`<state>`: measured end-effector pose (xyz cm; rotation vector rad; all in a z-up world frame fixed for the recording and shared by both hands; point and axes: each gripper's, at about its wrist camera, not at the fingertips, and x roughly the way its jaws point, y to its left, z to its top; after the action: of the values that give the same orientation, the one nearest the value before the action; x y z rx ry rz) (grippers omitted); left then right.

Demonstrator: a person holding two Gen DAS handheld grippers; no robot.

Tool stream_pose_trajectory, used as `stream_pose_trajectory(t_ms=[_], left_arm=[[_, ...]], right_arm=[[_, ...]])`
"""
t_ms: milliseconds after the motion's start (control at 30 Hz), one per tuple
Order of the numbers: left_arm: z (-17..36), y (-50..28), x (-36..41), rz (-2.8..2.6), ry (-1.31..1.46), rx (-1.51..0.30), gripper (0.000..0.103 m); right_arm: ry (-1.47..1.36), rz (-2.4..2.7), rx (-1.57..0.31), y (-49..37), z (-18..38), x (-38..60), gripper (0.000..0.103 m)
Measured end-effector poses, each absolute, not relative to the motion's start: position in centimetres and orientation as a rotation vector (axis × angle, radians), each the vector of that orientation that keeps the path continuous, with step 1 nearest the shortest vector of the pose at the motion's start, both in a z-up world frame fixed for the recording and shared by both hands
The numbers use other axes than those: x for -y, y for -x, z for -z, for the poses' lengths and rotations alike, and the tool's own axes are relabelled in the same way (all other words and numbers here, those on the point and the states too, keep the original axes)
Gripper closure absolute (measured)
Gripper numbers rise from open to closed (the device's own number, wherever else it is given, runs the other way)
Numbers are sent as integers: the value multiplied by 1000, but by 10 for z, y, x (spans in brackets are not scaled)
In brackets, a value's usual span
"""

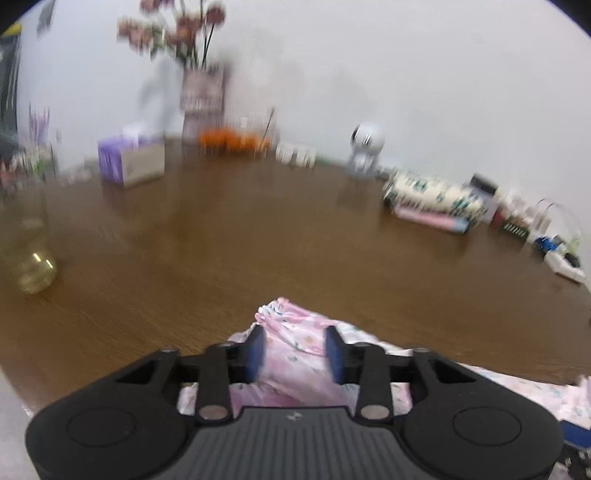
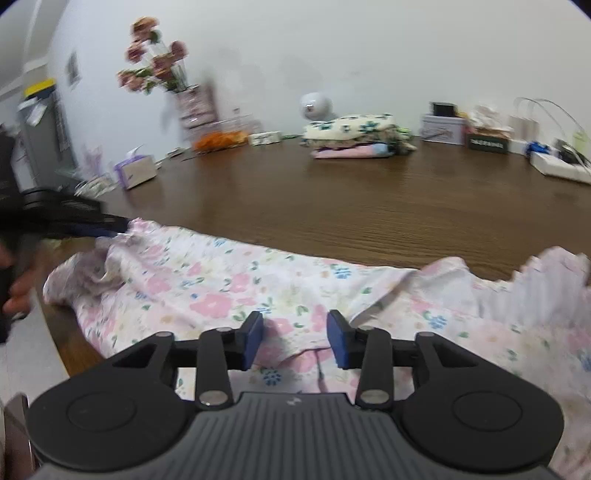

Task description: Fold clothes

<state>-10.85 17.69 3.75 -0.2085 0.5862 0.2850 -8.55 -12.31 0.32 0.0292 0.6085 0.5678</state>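
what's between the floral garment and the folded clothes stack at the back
Only bare wooden table separates the floral garment from the folded clothes stack; the right wrist view shows it.

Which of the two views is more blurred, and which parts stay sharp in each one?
The left wrist view is more blurred: the flowers and tissue box smear sideways, while the left gripper stays sharp. In the right wrist view the right gripper and table grain are clear; the floral garment is slightly soft, and both views bend at the edges.
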Motion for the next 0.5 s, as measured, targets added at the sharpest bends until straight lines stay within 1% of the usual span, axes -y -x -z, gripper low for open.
stream_pose_trajectory(t_ms=[67,167,200,267,367,400,467,500], left_arm=[[-37,121,-156,-243,184,-566,53],[-23,121,-123,-186,102,-610,53],[-18,119,-114,-180,74,-626,53],[-9,116,-113,-195,65,-645,54],[1,114,-120,-211,86,-668,53],[3,114,-123,-210,91,-668,53],[7,115,-128,-209,88,-666,53],[8,114,-129,-209,82,-664,53]], right_arm=[[-63,-562,-577,88,-10,128,62],[-59,-580,-530,93,-19,127,62],[-34,-580,-541,93,-18,123,62],[14,-553,-593,91,-8,115,62],[-4,-525,-619,90,-4,126,62],[-21,-513,-601,91,-10,134,62],[-36,-466,-521,93,-29,157,56],[-33,-424,-489,92,-38,169,47]])
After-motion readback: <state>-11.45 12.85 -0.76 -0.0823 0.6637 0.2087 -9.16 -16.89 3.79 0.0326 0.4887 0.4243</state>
